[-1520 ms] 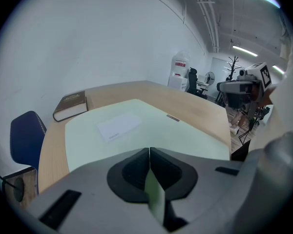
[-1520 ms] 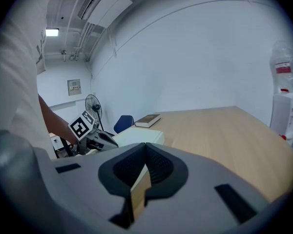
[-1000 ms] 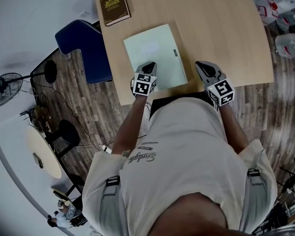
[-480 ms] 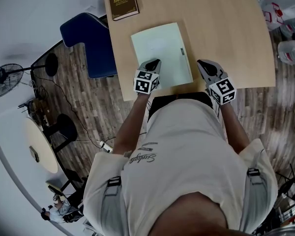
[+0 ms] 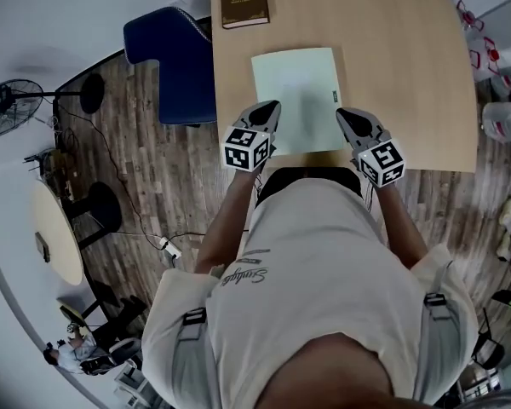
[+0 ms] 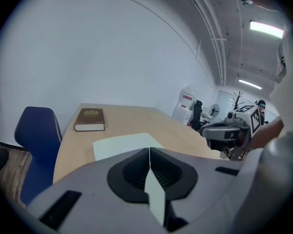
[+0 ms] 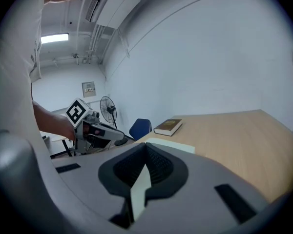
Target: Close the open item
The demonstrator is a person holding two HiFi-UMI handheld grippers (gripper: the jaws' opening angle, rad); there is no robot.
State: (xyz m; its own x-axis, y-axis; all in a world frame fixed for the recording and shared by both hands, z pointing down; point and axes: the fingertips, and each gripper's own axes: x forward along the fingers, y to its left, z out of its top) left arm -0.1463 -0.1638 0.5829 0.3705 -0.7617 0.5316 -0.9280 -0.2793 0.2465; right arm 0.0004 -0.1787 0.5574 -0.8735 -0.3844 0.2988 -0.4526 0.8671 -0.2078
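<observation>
A pale green folder-like book [image 5: 296, 92] lies flat on the wooden table [image 5: 409, 75], cover up, with a small dark tab on its right edge. My left gripper [image 5: 271, 107] sits at its near left corner and my right gripper [image 5: 342, 113] at its near right corner. In both gripper views the jaws are pressed together with nothing between them. The left gripper view looks over the shut left gripper [image 6: 150, 150] to the green book [image 6: 119, 144]. The right gripper view looks over the shut right gripper [image 7: 146, 147] to the same book [image 7: 180, 146].
A brown hardcover book [image 5: 244, 0] lies closed at the table's far left, also seen from the left gripper [image 6: 90, 119]. A blue chair [image 5: 175, 54] stands at the table's left side. A fan [image 5: 7, 109] and a round side table [image 5: 55, 233] stand on the floor.
The head view has swung, so the table sits further right and higher. My right gripper has come closer to the green book's near right corner. The left stays at its near left corner.
</observation>
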